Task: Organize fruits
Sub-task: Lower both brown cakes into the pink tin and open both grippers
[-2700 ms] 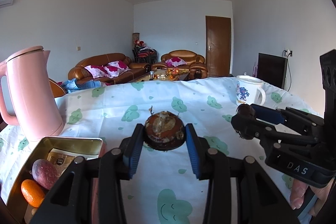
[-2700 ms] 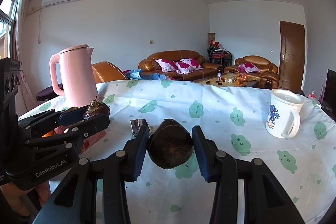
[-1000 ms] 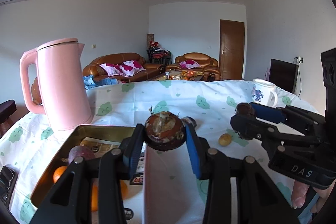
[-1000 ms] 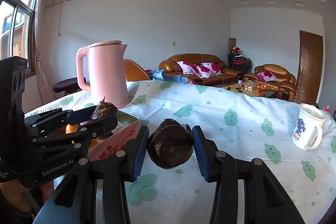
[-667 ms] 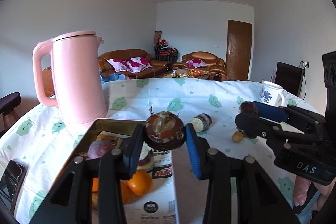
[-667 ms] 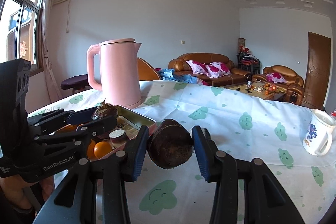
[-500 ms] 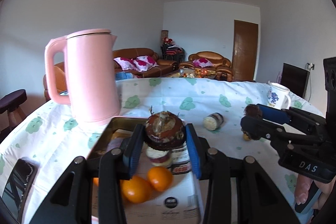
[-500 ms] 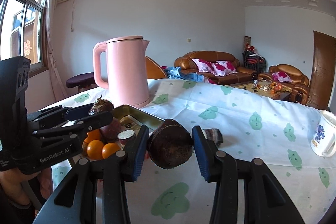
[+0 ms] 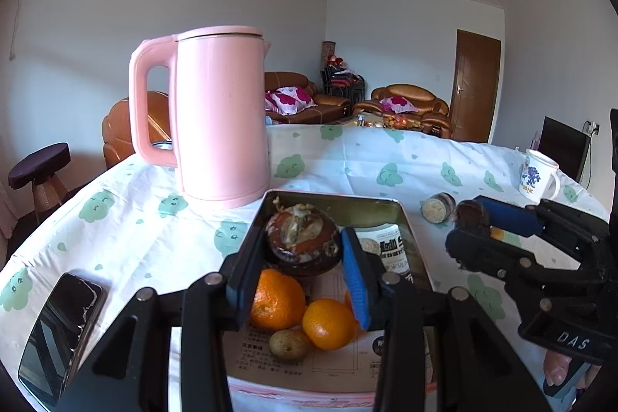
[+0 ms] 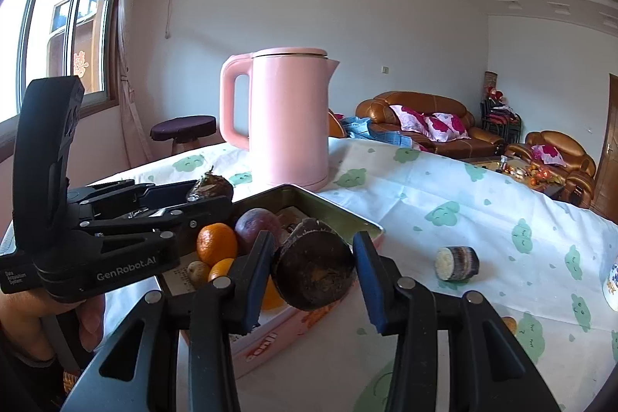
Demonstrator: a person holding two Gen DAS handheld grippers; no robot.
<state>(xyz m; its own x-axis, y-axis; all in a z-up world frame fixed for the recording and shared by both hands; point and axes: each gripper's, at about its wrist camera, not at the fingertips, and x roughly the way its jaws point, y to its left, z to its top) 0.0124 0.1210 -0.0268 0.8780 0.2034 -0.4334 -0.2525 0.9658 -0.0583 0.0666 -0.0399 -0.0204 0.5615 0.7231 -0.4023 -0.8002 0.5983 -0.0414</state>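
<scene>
My left gripper is shut on a dark brown, flaky round fruit and holds it above the metal tin tray. The tray holds two oranges, a small brown fruit and paper packets. My right gripper is shut on a dark brown cut chunk just right of the tray's near edge. In the right wrist view the tray also shows a purple passion fruit and oranges.
A pink kettle stands behind the tray. A black phone lies at the left. A short cut cane piece lies on the cloth right of the tray. A white mug stands far right.
Both grippers have moved left across the table with their fruits held. The left one now hangs over the tray; the right one is beside it. The kettle and tray came closer.
</scene>
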